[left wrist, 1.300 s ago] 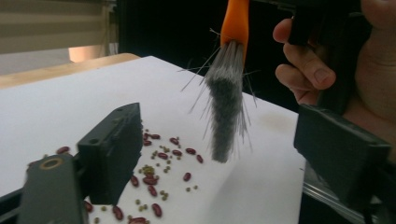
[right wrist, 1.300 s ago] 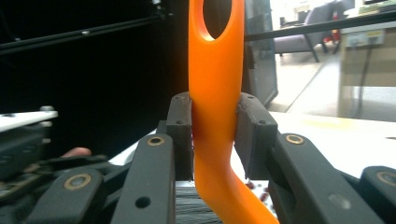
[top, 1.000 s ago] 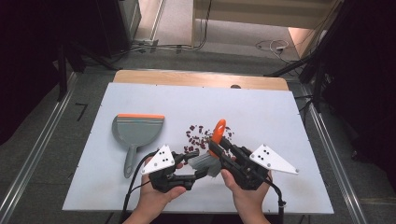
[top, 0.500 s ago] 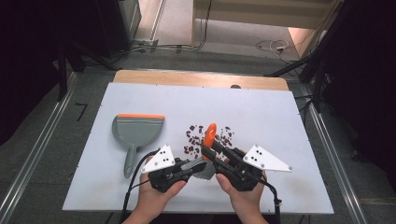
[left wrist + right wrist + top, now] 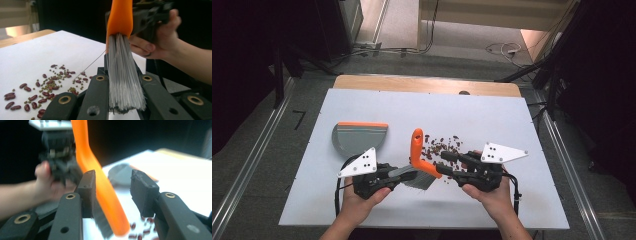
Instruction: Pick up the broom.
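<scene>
— At the near middle of the white table (image 5: 512, 200), what is happening?

— The left gripper (image 5: 399, 175) is pinching the grey bristles of the brush (image 5: 419, 162); in the left gripper view its jaws are pressing on the tuft from both sides. The brush's orange handle is rising toward twelve o'clock.

— And the right gripper (image 5: 443, 163)?

— Its jaws have just been opening; in the right gripper view they are standing spread, the handle passing between them, close against one pad and clear of the other.

— Where is there room?

— The beans (image 5: 442, 146) are lying scattered at one o'clock of the brush; the dustpan (image 5: 360, 138) is sitting at ten o'clock, well inside the left edge; the far half of the table is lying bare.
</scene>
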